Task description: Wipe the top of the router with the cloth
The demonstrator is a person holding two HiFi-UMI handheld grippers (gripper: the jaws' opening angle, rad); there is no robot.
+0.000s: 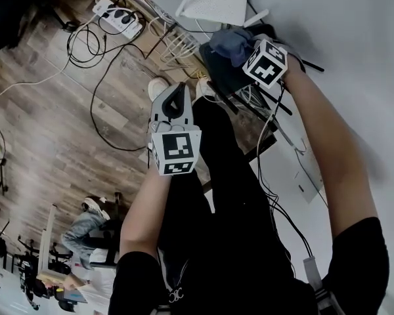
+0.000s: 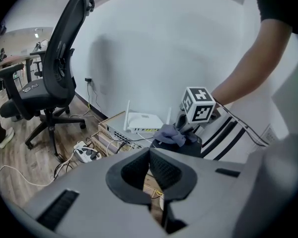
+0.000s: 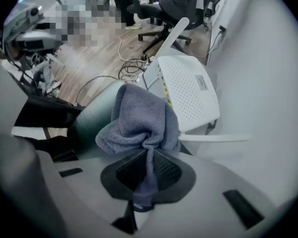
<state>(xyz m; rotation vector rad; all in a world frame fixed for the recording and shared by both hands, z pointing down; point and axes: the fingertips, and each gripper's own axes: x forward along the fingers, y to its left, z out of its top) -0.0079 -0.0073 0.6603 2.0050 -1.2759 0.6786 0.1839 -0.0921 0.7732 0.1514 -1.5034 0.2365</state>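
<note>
Left gripper [image 2: 150, 170] pinched together, empty | right gripper [image 3: 148, 175] clamps cloth [image 3: 139, 118] | router [image 3: 188, 90] at one o'clock of cloth | best: press flat, sweep lightly

Fuzzy blue-grey terry cloth [image 3: 139, 118], matt white perforated plastic router [image 3: 188, 90], and wood-grain plank floor [image 1: 46, 130].

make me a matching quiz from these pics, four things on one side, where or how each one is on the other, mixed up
1 cloth
2 router
3 left gripper
4 power strip

a lying on the wood floor
b white, with antennas
c jaws together, nothing between them
d pinched in the right gripper

Pairs: 1-d, 2-b, 3-c, 4-a
</note>
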